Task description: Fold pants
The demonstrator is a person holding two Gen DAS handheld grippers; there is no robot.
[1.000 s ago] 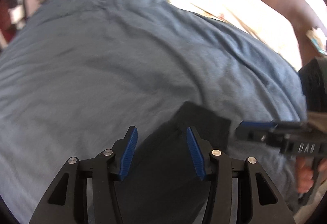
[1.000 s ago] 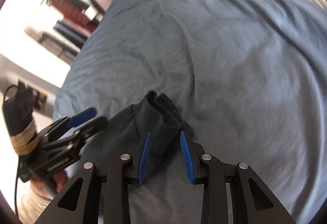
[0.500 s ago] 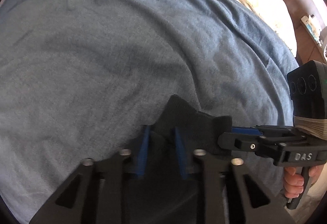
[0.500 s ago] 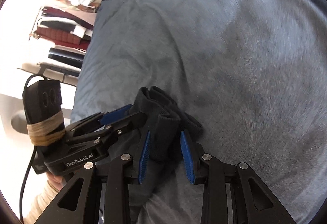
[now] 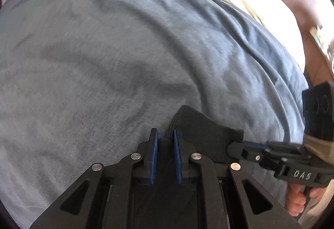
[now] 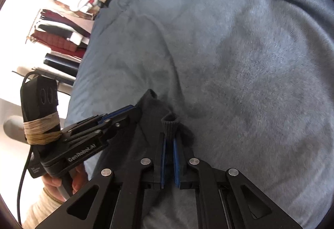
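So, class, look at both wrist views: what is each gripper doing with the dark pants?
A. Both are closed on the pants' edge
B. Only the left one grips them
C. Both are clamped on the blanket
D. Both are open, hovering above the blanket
A: the left gripper and the right gripper each pinch an edge of the dark pants above the blue blanket.

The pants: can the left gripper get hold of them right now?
Probably yes: the left gripper already looks shut on the pants, with dark cloth between its blue pads and nothing blocking it.

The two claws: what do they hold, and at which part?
Both hold the dark pants: left claw and right claw each pinch its ribbed end.
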